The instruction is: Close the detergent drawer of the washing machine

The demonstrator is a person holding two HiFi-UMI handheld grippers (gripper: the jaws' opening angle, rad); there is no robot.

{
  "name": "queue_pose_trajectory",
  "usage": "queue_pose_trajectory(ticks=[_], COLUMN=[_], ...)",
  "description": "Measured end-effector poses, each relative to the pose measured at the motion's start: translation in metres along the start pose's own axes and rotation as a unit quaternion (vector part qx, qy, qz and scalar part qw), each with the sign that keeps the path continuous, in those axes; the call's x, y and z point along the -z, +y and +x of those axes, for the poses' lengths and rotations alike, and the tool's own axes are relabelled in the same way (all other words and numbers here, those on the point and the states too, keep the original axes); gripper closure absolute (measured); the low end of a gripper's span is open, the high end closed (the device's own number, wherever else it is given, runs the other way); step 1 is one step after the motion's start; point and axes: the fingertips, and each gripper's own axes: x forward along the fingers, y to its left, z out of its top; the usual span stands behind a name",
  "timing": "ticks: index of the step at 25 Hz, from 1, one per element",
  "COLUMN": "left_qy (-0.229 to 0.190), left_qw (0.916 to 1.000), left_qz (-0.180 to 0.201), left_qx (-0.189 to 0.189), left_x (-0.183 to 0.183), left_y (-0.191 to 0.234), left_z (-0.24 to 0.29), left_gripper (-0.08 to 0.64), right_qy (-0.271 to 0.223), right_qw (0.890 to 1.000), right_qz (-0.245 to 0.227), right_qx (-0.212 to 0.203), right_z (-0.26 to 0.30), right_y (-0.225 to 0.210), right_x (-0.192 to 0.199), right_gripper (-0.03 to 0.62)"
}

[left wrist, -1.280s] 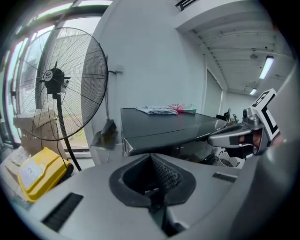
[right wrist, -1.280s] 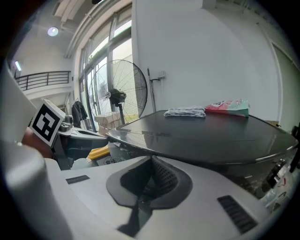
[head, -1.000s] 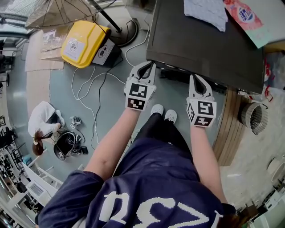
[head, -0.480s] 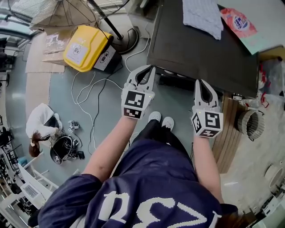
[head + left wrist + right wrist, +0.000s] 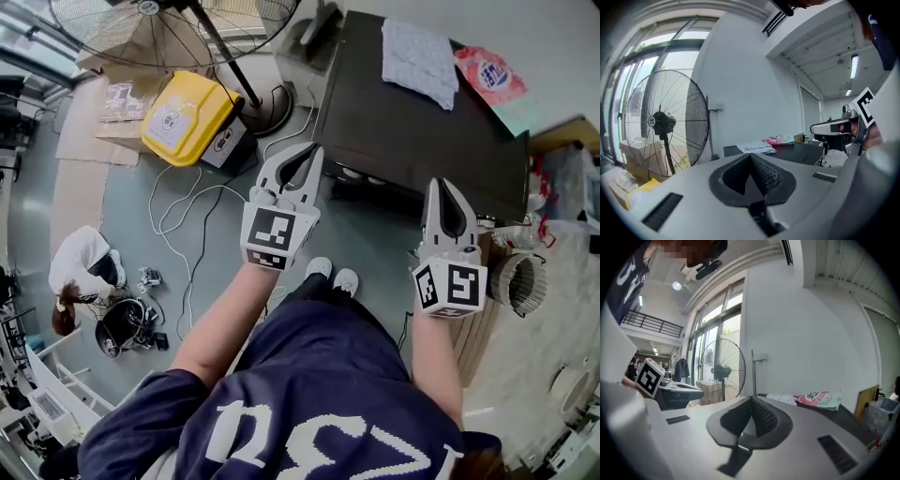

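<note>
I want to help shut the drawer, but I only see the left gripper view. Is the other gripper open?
Observer: No. The right gripper is shut, with nothing between its jaws.
Operator: What's on the floor?
Observer: White cables trail across it below the grippers.
Operator: Where's the drawer?
Observer: I can't find it in any view. The head view shows only the machine's dark top from above.

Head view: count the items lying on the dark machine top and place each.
2 on the dark machine top: a white cloth at its far edge, and a pink bag right of it, near the far right corner. None seems hidden.
</note>
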Motion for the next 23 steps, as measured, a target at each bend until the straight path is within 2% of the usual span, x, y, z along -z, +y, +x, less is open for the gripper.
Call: queue_pose_trajectory(ticks=[2, 6, 10, 17, 23], left_qy=[-0.027, -0.050, -0.065, -0.086, -0.094], left_qw=[0.9996, 0.9985, 0.9974, 0.9954, 0.9941], left_qz=[0.001, 0.003, 0.009, 0.019, 0.029], left_qx=[-0.007, -0.021, -0.030, -0.038, -0.045], left_x=[-0.015, -0.038, -0.057, -0.085, -0.091], left_y=[0.002, 0.007, 0.012, 0.015, 0.015], left_z=[-0.005, -0.015, -0.022, -0.031, -0.037], left_gripper=[0.540, 0.540, 0.540, 0.540, 0.540], right_qy=[-0.012, -0.042, -0.061, -0.084, -0.091], right_qw=[1.000, 0.999, 0.997, 0.995, 0.994], right_qz=[-0.002, -0.018, -0.047, -0.046, -0.062], right_qx=[0.000, -0.002, 0.004, 0.008, 0.006], right_z=[-0.005, -0.012, -0.018, -0.027, -0.033], right_y=[-0.001, -0.004, -0.005, -0.008, -0.002], right_x=[-0.015, -0.041, -0.064, -0.089, -0.096], right_gripper=[0.577, 0.578, 0.577, 0.577, 0.577])
